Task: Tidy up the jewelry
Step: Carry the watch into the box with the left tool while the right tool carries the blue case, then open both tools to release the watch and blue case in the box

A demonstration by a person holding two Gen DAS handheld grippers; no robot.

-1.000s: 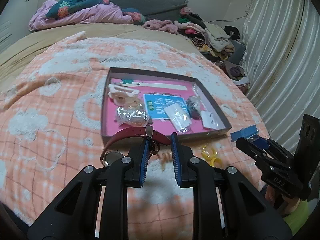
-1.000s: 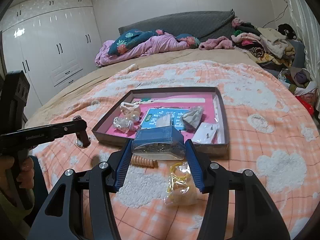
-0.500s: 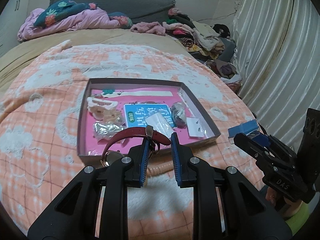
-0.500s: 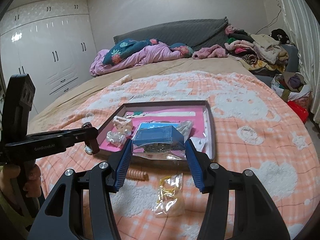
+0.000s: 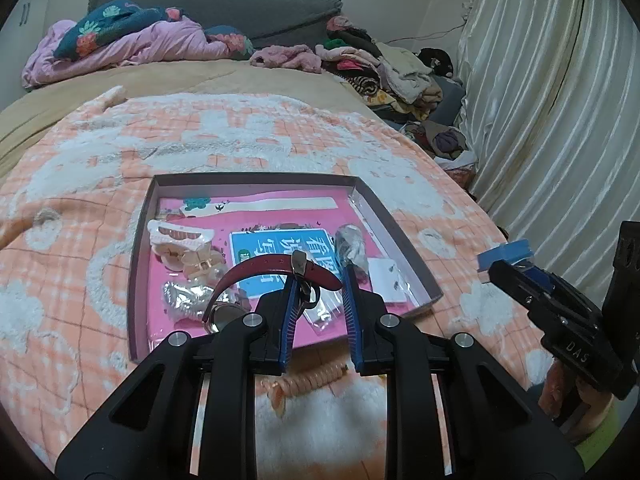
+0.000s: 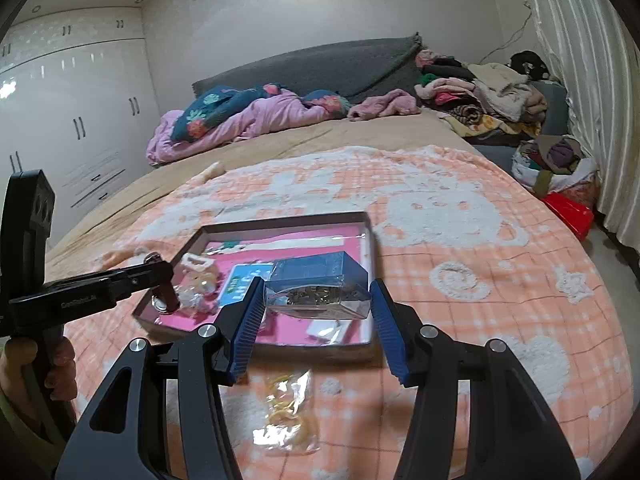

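Left claw [image 5: 318,280] hides watch [image 5: 276,272] strap; dial half-hidden.

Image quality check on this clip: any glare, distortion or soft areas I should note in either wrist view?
Left wrist view: strong fisheye bending, dark vignette corners; the curtain is bright but not blown out; the tray and red watch are sharp. Right wrist view: same barrel distortion; glare patches on the glossy wardrobe; reflections on the clear box obscure its contents; the plastic bag is glinty.
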